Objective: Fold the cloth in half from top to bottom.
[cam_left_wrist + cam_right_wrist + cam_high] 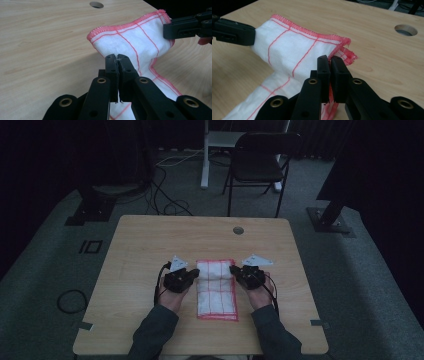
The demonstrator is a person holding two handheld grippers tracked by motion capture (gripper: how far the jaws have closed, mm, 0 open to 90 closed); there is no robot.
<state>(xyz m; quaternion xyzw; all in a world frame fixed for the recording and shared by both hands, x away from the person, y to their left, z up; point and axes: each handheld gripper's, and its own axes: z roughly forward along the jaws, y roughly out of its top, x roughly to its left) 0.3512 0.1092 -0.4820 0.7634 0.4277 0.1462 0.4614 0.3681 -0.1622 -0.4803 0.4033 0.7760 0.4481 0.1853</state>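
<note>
While both pairs of fingers pinch the cloth (216,287) | left gripper (117,58) clamps its left edge, right gripper (329,60) its right edge near the hemmed corner | cloth mid-worktop (150,240), nearer the person than the hole (238,230) | soft, light, limp: grip hems.

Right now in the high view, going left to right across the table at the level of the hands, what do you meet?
Bare table → left gripper, shut on the cloth's left edge → white cloth with red lines → right gripper, shut on its right edge → bare table again.
</note>
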